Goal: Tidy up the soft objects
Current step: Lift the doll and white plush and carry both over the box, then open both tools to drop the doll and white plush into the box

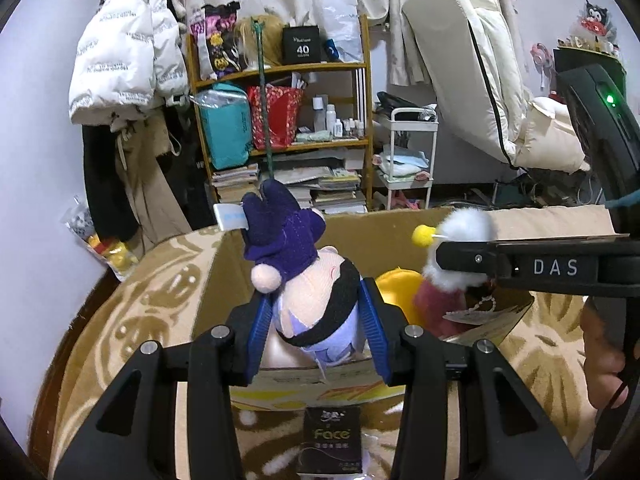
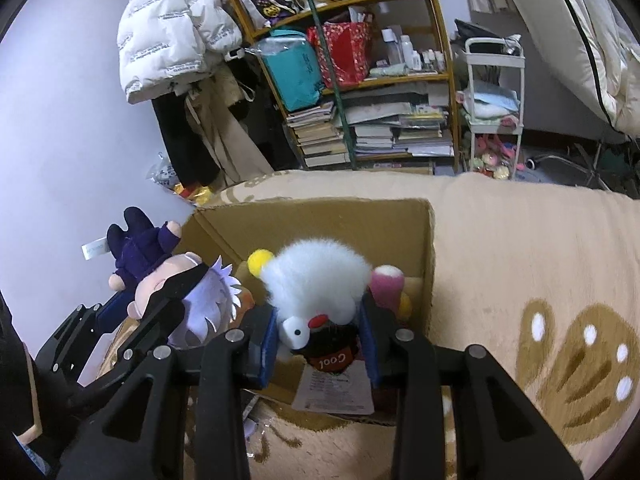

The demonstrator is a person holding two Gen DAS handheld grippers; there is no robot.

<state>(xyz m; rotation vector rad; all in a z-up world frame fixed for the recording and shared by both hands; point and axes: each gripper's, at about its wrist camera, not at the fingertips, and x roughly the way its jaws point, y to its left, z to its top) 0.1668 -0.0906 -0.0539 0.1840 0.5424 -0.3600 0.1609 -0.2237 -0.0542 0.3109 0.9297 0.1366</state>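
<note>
My left gripper (image 1: 316,312) is shut on a plush doll (image 1: 296,264) with a purple outfit, black blindfold and white hair, held above the open cardboard box (image 1: 224,280). The doll also shows in the right wrist view (image 2: 176,284). My right gripper (image 2: 320,340) is shut on a fluffy white bird plush (image 2: 316,280) with yellow feet and a black "Cool" tag, held over the box (image 2: 424,248). The bird also shows in the left wrist view (image 1: 460,236). A yellow plush (image 1: 396,288) and a pink plush (image 1: 436,304) lie inside the box.
The box stands on a beige patterned blanket (image 2: 520,240). A black "Face" tissue pack (image 1: 332,440) lies in front of the box. Behind are a cluttered wooden shelf (image 1: 280,120), a white jacket (image 1: 124,52), a white cart (image 1: 408,152) and bedding (image 1: 480,60).
</note>
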